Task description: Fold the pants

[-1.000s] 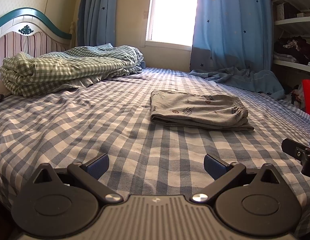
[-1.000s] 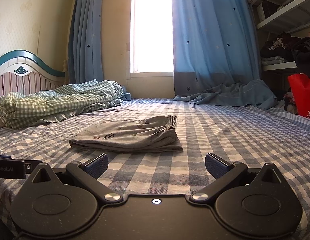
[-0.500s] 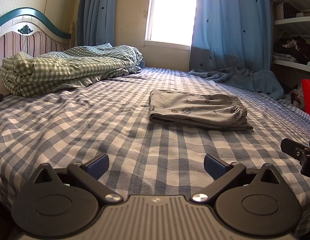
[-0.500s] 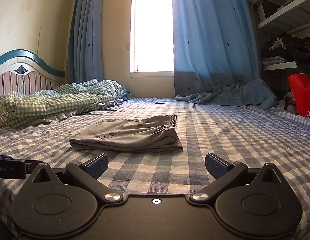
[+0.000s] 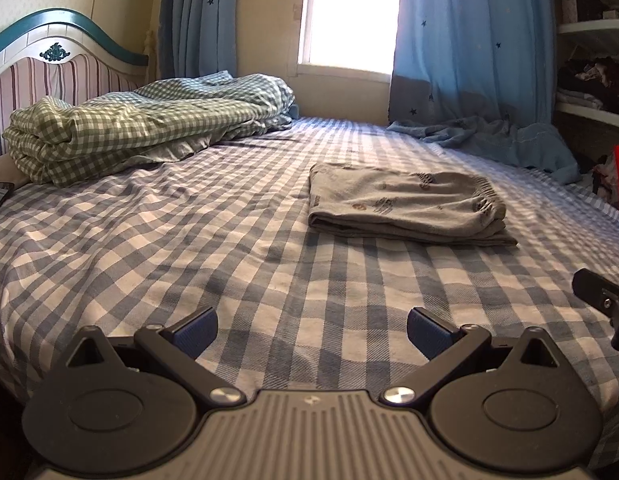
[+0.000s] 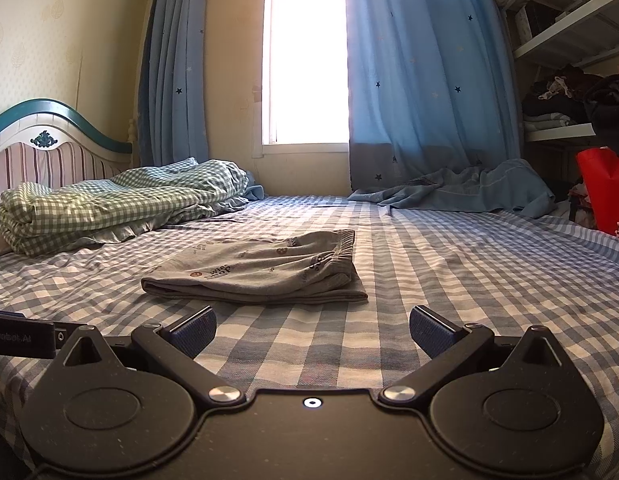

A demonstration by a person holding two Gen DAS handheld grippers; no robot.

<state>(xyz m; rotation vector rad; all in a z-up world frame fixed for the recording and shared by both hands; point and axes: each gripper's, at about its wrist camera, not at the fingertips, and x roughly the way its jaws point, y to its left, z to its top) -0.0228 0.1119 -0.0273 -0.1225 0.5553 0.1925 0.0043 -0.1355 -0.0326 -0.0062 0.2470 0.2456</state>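
Observation:
The grey printed pants [image 5: 405,208] lie folded into a flat rectangle on the blue checked bed sheet [image 5: 189,248], with the elastic waistband at the right end. They also show in the right wrist view [image 6: 261,270]. My left gripper [image 5: 311,330] is open and empty, low over the sheet well short of the pants. My right gripper [image 6: 311,330] is open and empty, just in front of the pants' near edge. Part of the right gripper shows at the right edge of the left wrist view [image 5: 601,300].
A folded green checked quilt [image 5: 141,120] lies by the striped headboard [image 5: 49,68]. A blue curtain hem and blue cloth [image 5: 493,140] rest at the bed's far right. Shelves with clothes [image 6: 569,108] and a red bag [image 6: 605,188] stand right.
Both views have shifted very slightly; the pants lie as before and both grippers stay open and empty.

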